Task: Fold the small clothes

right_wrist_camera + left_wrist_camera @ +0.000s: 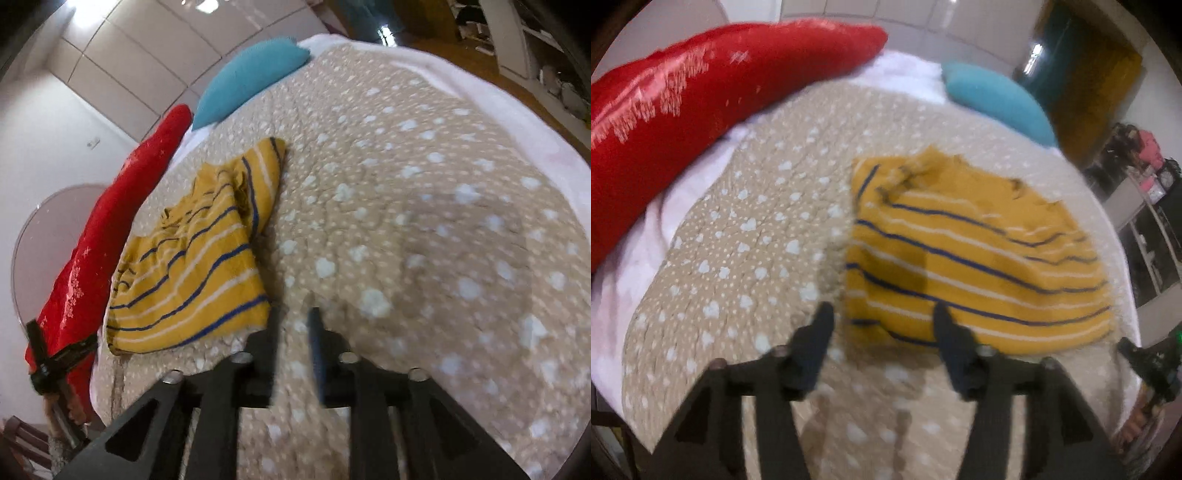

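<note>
A yellow garment (960, 251) with dark blue and white stripes lies folded on a beige quilt (746, 236) dotted with white hearts. My left gripper (882, 317) hovers open just above the garment's near left corner, one finger over the quilt and the other over the cloth, with nothing pinched. In the right wrist view the garment (195, 266) sits to the left. My right gripper (294, 321) stands beside its near right corner with a narrow gap between the fingers, which holds only bare quilt (424, 206). Each view catches the other gripper at its edge.
A long red pillow (683, 110) lies along the far left of the bed and a teal cushion (997, 99) at the far end. White sheet (628, 280) borders the quilt. Shelving (1148, 229) stands beyond the bed's right side, on a wooden floor (517, 85).
</note>
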Action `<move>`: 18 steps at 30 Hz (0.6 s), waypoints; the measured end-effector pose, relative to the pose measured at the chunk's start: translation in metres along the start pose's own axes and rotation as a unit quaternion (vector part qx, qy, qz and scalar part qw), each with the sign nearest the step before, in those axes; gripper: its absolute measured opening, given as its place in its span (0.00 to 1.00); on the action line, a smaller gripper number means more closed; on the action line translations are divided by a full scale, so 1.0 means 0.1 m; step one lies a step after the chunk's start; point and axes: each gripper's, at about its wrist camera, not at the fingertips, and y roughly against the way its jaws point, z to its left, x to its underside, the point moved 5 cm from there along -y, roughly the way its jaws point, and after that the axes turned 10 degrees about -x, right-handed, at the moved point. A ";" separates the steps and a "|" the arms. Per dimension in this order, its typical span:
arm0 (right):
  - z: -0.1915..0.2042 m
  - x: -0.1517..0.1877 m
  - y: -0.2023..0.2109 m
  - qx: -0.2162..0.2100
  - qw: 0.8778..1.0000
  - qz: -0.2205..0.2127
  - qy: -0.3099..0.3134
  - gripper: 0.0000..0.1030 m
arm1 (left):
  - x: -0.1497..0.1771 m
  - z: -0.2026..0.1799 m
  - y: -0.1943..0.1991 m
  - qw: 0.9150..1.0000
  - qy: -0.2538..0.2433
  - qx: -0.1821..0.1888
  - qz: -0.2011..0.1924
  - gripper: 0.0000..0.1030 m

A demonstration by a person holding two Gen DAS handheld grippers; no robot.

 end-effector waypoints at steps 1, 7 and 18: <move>-0.03 0.04 0.05 0.004 1.000 -0.008 -0.002 0.38 | 0.02 -0.11 0.15 1.000 -0.008 0.002 -0.006 0.60; -0.14 0.17 0.19 0.038 0.999 -0.028 0.005 0.40 | 0.07 -1.04 1.13 0.994 -0.087 0.053 -0.035 0.77; -0.03 0.31 0.42 0.122 0.992 -0.023 0.016 0.47 | 0.52 -2.30 3.19 0.932 -0.281 0.205 -0.099 0.87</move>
